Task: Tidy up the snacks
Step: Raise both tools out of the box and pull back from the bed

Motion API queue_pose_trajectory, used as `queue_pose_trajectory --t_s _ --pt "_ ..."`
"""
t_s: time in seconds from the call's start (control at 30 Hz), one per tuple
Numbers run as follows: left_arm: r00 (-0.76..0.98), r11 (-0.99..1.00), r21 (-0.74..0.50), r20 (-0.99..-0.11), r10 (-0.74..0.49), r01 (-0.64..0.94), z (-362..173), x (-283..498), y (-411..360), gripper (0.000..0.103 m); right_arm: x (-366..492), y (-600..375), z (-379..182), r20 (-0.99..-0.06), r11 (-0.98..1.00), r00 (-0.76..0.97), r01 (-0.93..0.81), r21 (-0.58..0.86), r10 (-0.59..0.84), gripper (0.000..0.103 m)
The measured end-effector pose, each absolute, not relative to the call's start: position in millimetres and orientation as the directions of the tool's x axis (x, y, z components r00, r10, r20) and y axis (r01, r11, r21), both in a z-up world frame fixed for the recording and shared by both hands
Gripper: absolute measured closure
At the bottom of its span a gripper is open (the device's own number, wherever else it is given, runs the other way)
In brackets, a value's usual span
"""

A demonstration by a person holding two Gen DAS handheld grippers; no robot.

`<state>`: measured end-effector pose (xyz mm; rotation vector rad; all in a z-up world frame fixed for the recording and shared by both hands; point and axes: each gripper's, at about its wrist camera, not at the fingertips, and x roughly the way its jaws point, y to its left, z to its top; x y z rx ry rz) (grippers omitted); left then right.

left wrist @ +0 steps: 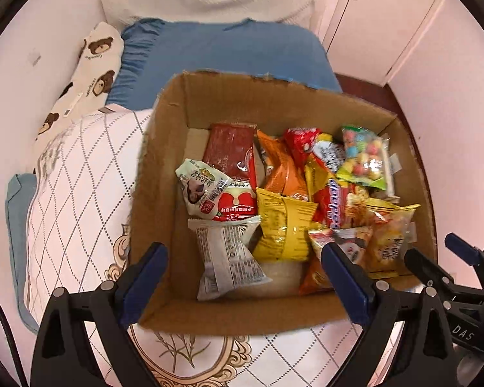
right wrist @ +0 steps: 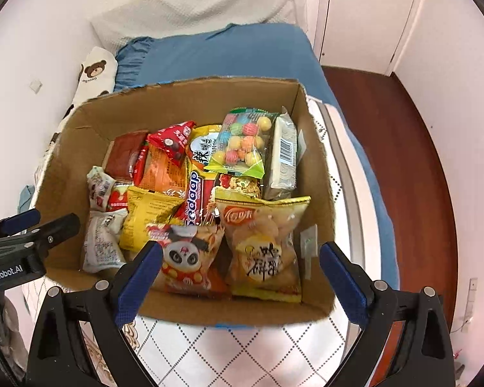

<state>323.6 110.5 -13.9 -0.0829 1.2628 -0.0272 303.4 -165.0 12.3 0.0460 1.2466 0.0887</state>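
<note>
We had both claws released over the cardboard box (right wrist: pixel 316 193) on the bed (left wrist: pixel 80 193): left claw (left wrist: pixel 245 277) and right claw (right wrist: pixel 242 277) gaped wide, nothing between the pads. Snacks sat piled inside the box: candy bag (right wrist: pixel 242 145) at the far side, crisps bag (right wrist: pixel 264 242) and panda packet (right wrist: pixel 187 251) nearest the right claw, white packet (left wrist: pixel 226 251) under the left. Our judgement: best to take top packets one at a time, pinch a sealed edge, keep the two claws apart
</note>
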Motion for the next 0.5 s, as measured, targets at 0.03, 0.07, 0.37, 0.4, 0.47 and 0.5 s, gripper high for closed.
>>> queue_pose_trajectory --t_s 0.03,0.07,0.37,0.4,0.47,0.5 --pt "0.321 0.997 -0.072 -0.945 -0.060 -0.026 -9.5 318.1 110.9 0.006 296.4 -165.4 18.9 -0.938 0.995 0.331 -0.047 0.089 0.100 0.003" --pt "0.345 0.998 -0.057 -0.938 -0.045 -0.027 -1.4 310.5 110.2 0.006 293.4 -163.9 22.8 -0.935 0.995 0.341 -0.049 0.090 0.101 0.003" --pt "0.485 0.999 -0.036 -0.874 -0.025 -0.013 51.4 245.4 106.9 0.006 233.6 -161.8 84.3 -0.870 0.994 0.482 -0.083 0.071 0.102 0.001" --pt "0.494 0.999 -0.034 -0.869 -0.024 -0.013 56.3 238.2 106.5 0.006 226.4 -161.7 90.6 -0.862 0.994 0.496 -0.087 0.071 0.105 0.001" --pt "0.516 0.999 -0.030 -0.856 -0.019 -0.014 67.4 222.5 106.0 0.006 211.9 -162.3 103.2 -0.847 0.993 0.520 -0.091 0.072 0.109 0.001" --pt "0.528 1.000 -0.028 -0.849 -0.016 -0.014 72.6 216.1 106.1 0.006 203.6 -162.6 109.9 -0.840 0.993 0.530 -0.096 0.073 0.113 0.001"
